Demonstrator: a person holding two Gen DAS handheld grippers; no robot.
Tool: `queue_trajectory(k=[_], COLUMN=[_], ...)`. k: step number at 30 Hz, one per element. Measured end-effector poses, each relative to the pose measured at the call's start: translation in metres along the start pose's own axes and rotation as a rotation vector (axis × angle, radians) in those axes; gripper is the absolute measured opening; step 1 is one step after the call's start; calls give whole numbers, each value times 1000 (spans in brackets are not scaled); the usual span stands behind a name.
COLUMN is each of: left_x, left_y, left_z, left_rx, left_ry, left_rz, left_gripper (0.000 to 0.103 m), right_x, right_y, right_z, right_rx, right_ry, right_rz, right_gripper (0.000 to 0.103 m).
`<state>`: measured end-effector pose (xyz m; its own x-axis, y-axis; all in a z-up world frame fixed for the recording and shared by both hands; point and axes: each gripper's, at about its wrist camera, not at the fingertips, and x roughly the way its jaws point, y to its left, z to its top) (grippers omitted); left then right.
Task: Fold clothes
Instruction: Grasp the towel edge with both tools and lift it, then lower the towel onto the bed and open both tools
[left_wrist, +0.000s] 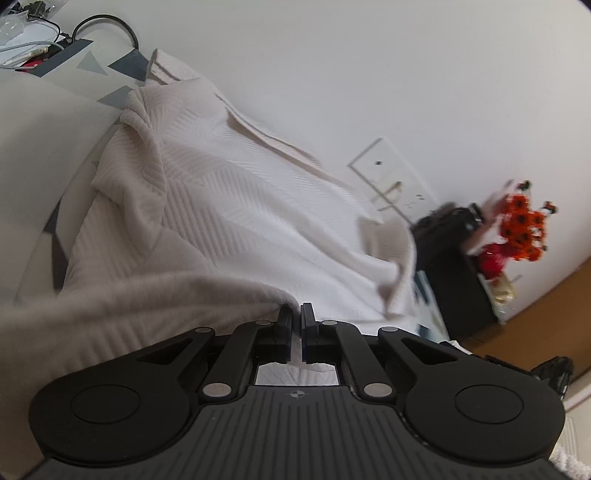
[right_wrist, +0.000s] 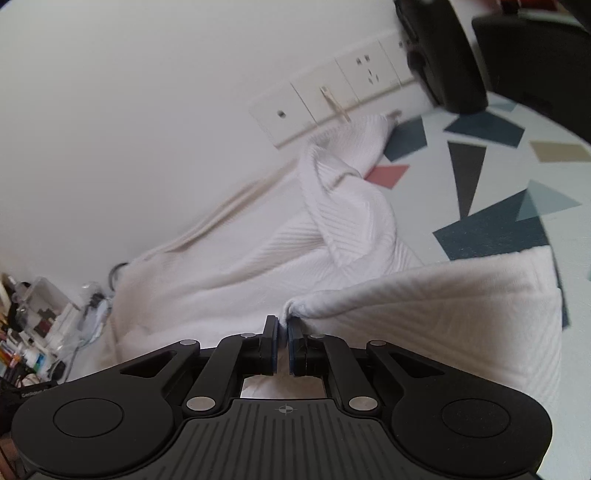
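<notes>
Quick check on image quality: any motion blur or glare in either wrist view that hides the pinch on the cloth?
Left wrist: left gripper sharp, shut on the white garment; the near fold and the orange flowers are smeared. Right wrist: right gripper crisp, pinching the cloth edge; blur at the patterned tabletop. No glare; soft, even light.

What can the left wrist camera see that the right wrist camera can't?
Only the left wrist view shows the orange flowers and the left tongs, shut on a fold of the white garment. Only the right wrist view shows a pink shape on the patterned table and the right tongs, also pinching the cloth. Both show the garment, the white wall and the wall sockets.
</notes>
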<state>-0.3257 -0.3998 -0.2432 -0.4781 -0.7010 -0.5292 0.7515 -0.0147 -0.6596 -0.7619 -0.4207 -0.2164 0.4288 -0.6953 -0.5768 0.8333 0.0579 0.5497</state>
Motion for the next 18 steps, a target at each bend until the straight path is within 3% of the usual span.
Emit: queue_trajectory(k=[6,9,12,13,14,16,18], left_x=[41,45,44,42,35,17,-8], left_y=[19,25,21,19,15,8,3], left_z=[5,3,4,6,7,8,9], left_rx=[-38,-62,-52,-42,-22,15,45], left_ry=[38,30,47,53,45,9,-47], left_rz=[67,58,71,73,66,48,27], left_gripper=[5,6,13,23,41,68,70], right_x=[38,41,34,28,20,4,-6], right_y=[-15,-17,-17,-16,-14,-9,-7], right_z=[0,-3,-2,0,2,6,8], right_rx=[-7,-19,-1,10,9,-16,-31], right_ry=[77,79,47,11,-35,-108,-126], right_rz=[-49,-41,6,20,20,2,-4], right_gripper=[5,6,20,33,43,55,56])
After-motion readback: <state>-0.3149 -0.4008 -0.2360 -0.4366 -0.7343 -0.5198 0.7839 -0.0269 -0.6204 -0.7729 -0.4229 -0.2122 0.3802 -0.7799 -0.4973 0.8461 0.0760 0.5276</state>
